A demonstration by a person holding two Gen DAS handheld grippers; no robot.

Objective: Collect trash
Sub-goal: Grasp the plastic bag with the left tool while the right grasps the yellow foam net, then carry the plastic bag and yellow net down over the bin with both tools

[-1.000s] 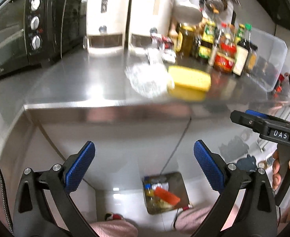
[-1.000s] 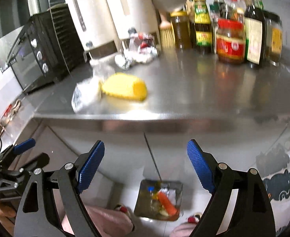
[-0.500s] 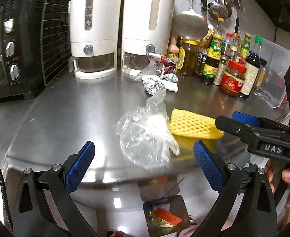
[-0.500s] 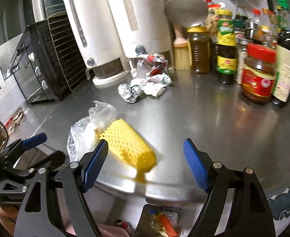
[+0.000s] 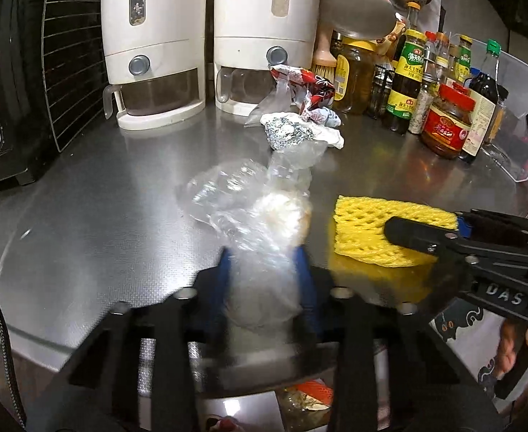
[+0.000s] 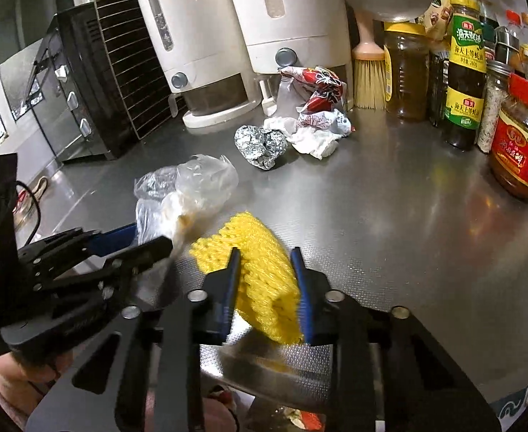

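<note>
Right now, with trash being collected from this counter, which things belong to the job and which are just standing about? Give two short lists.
Job:
clear plastic bag, in the left gripper
yellow foam net, in the right gripper
foil ball
crumpled tissue
red wrapper

Standing about:
white dispensers
toaster oven
sauce bottles
brush

The near end of the plastic bag [image 5: 260,252] smeared into blur between the left gripper [image 5: 262,273] pads, whose tips it hid. The right gripper [image 6: 265,288] covered part of the yellow foam net [image 6: 264,280]. Below the counter [image 5: 84,216] edge, the bin [image 5: 305,399] was mostly blocked, its contents unreadable. Bottle labels [image 6: 467,50] were too small to read.
</note>
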